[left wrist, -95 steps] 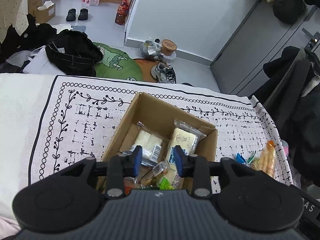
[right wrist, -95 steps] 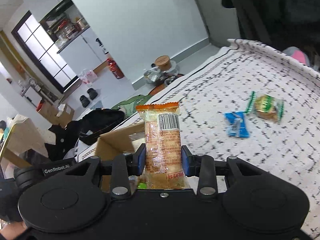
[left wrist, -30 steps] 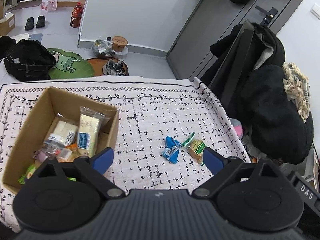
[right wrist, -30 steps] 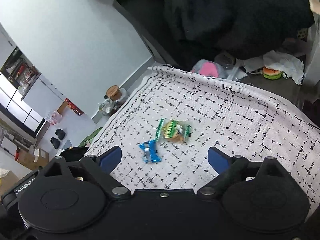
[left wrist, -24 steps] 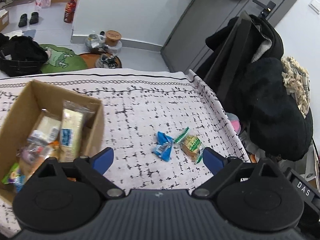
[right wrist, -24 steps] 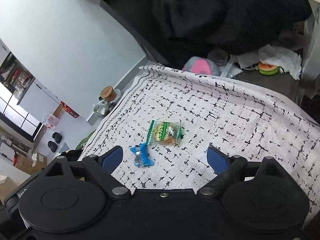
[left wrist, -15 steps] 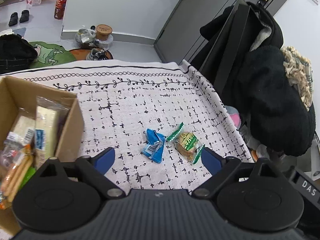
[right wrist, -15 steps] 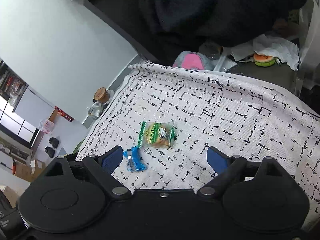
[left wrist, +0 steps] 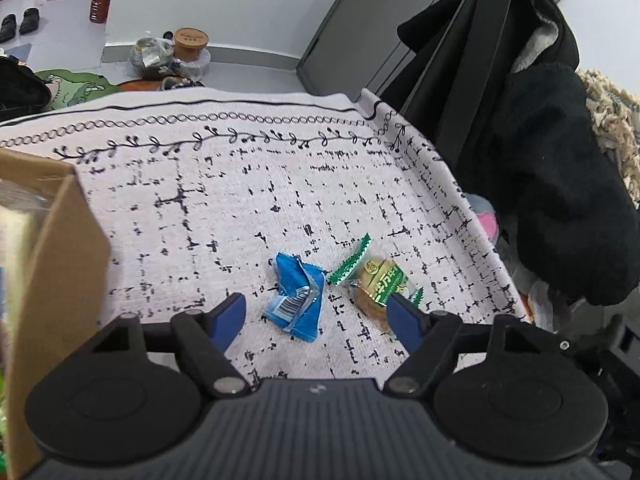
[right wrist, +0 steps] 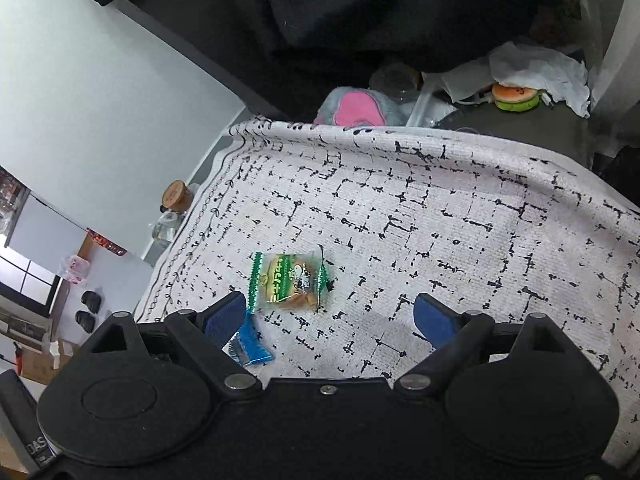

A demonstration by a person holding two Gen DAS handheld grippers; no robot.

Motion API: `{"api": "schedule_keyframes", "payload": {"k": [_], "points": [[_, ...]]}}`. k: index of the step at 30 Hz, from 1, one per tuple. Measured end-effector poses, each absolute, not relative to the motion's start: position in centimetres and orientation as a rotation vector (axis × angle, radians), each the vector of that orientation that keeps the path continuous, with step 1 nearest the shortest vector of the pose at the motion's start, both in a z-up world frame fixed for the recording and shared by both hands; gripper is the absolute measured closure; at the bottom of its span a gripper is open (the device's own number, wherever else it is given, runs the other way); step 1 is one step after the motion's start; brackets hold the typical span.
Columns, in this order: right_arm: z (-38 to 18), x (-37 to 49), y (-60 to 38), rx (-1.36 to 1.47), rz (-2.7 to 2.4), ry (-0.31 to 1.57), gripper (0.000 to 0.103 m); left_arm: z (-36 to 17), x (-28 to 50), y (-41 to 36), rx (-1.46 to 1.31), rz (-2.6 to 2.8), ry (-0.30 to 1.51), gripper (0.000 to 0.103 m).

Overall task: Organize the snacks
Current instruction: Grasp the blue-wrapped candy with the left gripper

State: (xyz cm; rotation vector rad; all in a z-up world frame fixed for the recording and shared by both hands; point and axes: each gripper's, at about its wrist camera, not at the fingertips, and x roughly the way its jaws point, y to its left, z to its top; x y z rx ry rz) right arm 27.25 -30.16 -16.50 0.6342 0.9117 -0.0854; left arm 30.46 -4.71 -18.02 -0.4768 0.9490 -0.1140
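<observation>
Tongs first, left wrist view: left tongs (left wrist: 316,318) are narrowing from the wide spread they had a second ago, blue pads now flanking the blue snack packet (left wrist: 298,300) without touching it. Nothing is gripped yet. Left pad is sitting just left of the packet; right pad is overlapping the near edge of the green-wrapped snack (left wrist: 378,282), so a straight close is risking a pinch on both wrappers. Both packets are lying on the patterned cloth (left wrist: 240,200) over the worktop, touching or nearly touching each other. Cardboard box (left wrist: 60,260) is sliding out to the left edge of frame compared with a second ago and both packets are looming larger. Reading: left side is done dropping off and is committing to the blue packet.

Right wrist view: right tongs (right wrist: 330,316) are staying fully spread and empty; the orange biscuit pack they were carrying three seconds ago is gone from them. Green-wrapped snack (right wrist: 290,280) is now sitting between the pads but closer to the left one, larger in frame than a second ago. Blue snack packet (right wrist: 248,344) is partly hidden behind the left pad. Reading: right side is lining up on the green one, needing a small shift left to centre it. Two loose packets are remaining outside the box.
</observation>
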Motion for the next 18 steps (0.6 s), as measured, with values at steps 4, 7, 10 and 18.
{"api": "schedule_keyframes", "payload": {"k": [4, 7, 10, 18], "points": [[-17.1, 28.0, -29.8, 0.626, -0.099, 0.926, 0.012, -19.7, 31.7, -4.9, -0.476, -0.100, 0.982, 0.039], [-17.6, 28.7, -29.6, 0.626, -0.112, 0.935, 0.012, -20.5, 32.4, -5.2, -0.466, -0.102, 0.998, 0.042], [-18.3, 29.5, -29.2, 0.629, -0.130, 0.940, 0.012, -21.1, 33.1, -5.6, -0.453, -0.111, 1.019, 0.044], [-20.3, 31.2, -27.5, 0.615, -0.141, 0.954, 0.013, -22.8, 33.2, -5.0, -0.495, -0.117, 0.971, 0.074]]}}
